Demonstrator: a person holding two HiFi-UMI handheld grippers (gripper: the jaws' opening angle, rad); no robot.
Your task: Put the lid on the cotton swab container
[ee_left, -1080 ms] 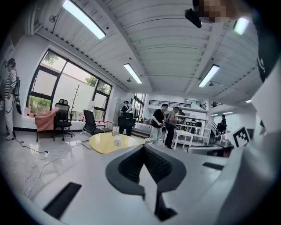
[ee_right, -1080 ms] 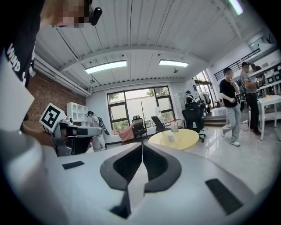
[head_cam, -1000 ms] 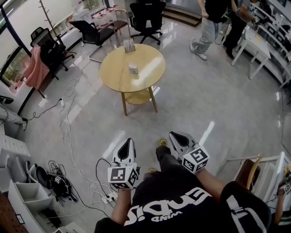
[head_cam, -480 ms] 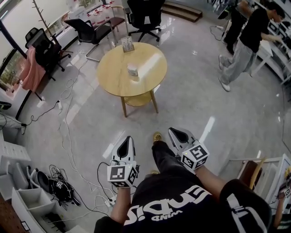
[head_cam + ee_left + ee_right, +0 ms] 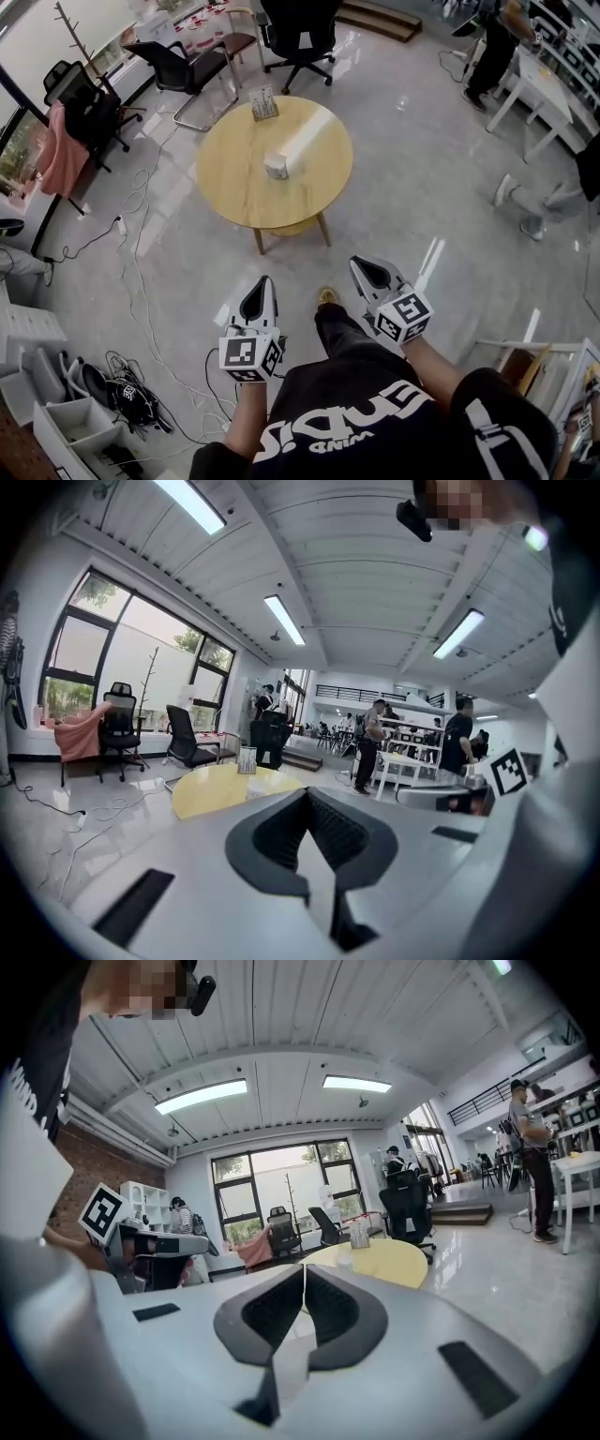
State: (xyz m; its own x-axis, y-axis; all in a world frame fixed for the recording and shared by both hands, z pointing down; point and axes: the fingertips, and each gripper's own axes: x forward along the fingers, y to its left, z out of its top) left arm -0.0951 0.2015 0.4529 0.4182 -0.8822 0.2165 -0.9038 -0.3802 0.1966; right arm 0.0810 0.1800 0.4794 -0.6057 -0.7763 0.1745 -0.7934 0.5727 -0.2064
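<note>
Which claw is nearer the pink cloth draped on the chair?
Left. The left claw is low in the head view, right of and below the pink cloth; the right claw sits further right still, beyond the person's leg.

My fingers [image 5: 273, 833] are matt black plastic in smooth grey shells. Tabletop [image 5: 234, 183]: smooth pale wood. Floor [image 5: 422, 187]: glossy, reflective.
</note>
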